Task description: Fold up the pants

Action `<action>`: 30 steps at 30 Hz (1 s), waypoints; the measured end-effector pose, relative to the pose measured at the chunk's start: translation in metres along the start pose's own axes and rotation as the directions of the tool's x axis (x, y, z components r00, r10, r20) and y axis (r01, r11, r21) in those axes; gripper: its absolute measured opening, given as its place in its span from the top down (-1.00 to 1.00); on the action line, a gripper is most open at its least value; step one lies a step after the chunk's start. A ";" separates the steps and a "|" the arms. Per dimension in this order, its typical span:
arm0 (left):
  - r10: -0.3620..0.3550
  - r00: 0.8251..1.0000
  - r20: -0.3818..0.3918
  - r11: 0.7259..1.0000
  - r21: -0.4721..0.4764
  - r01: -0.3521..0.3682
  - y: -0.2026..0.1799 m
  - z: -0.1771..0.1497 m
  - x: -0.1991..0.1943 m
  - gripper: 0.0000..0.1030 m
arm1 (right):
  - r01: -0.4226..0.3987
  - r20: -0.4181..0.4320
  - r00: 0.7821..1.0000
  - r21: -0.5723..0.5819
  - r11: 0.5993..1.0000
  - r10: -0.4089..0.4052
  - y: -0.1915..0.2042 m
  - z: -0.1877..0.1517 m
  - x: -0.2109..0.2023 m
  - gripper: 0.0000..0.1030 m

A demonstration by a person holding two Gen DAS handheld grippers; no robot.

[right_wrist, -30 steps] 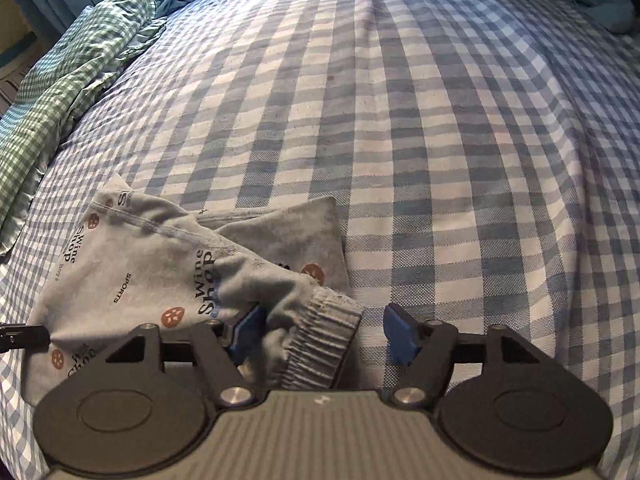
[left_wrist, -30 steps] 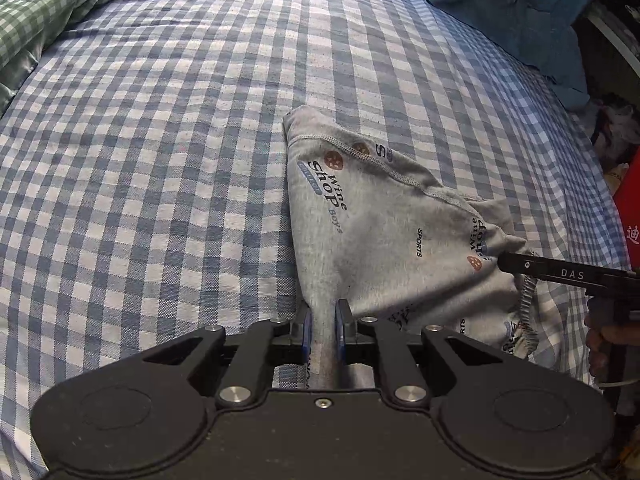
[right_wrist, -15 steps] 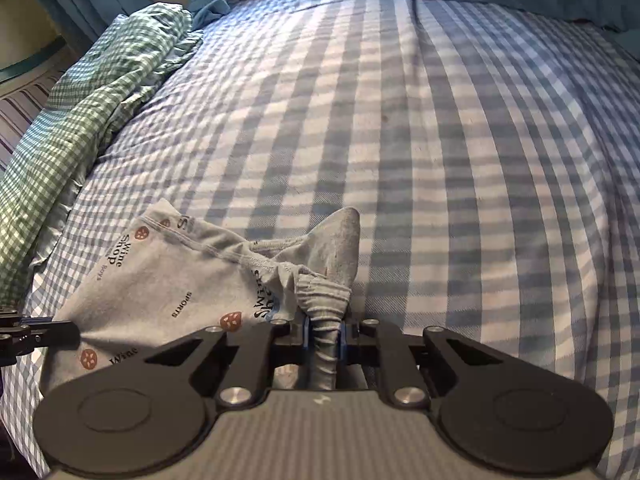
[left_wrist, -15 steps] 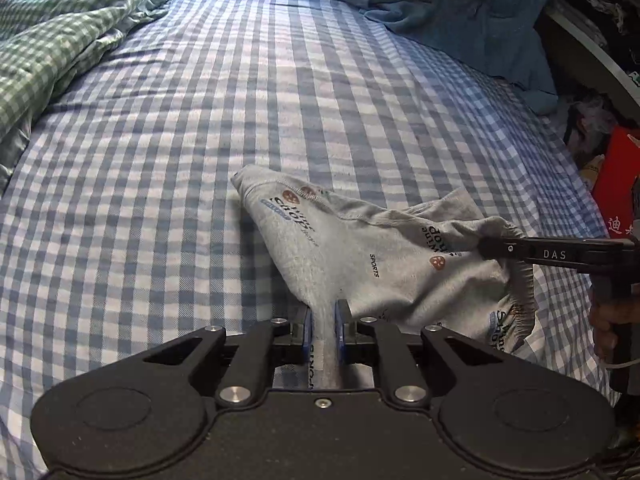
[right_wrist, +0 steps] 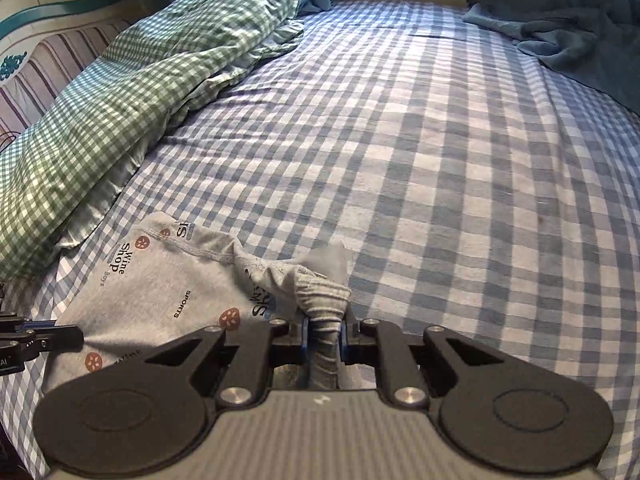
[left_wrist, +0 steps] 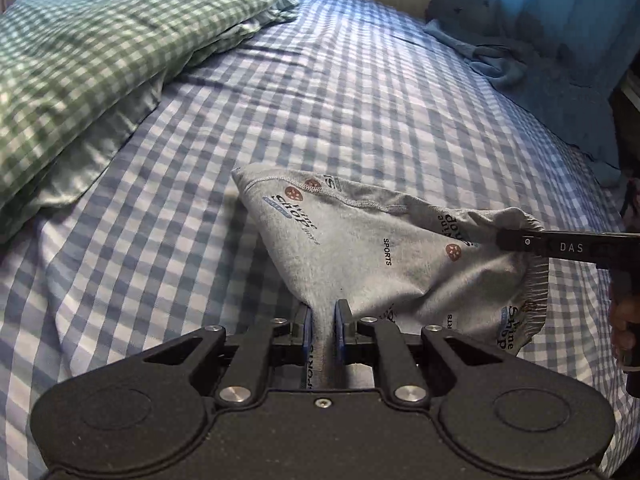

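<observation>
Pants [left_wrist: 360,248] stretch between left gripper [left_wrist: 323,312] and right gripper [right_wrist: 324,320], both clamped on them.

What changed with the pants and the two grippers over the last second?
The right gripper closed its fingers on the ribbed cuff of the grey pants, which earlier lay between them ungripped, and lifted it off the checked bedsheet. The left gripper kept its pinch on the pants.
</observation>
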State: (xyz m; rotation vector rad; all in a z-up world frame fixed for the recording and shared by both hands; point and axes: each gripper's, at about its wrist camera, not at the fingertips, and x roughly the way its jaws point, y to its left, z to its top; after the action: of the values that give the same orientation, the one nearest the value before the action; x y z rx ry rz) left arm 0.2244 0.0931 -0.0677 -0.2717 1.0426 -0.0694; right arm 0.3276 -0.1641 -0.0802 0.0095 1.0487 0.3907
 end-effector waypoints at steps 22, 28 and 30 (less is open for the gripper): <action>0.177 0.974 0.139 0.980 -0.122 -0.161 -0.016 -0.073 -0.084 -0.94 | 0.072 0.216 0.974 -0.027 0.997 -0.064 0.007 -0.092 -0.109 -0.98; 0.236 0.945 0.224 0.969 -0.123 -0.213 -0.041 -0.116 -0.121 -0.98 | 0.032 0.276 0.961 -0.054 0.998 -0.016 0.023 -0.136 -0.147 -0.99; 0.255 0.935 0.248 0.965 -0.123 -0.231 -0.049 -0.132 -0.131 -0.99 | 0.018 0.287 0.958 -0.062 0.998 0.000 0.027 -0.152 -0.159 -0.99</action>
State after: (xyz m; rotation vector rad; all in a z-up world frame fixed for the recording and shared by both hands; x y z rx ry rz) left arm 0.0481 0.0455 -0.0076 -0.2264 0.8093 0.2343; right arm 0.1215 -0.2163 -0.0185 0.0041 0.7482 0.4011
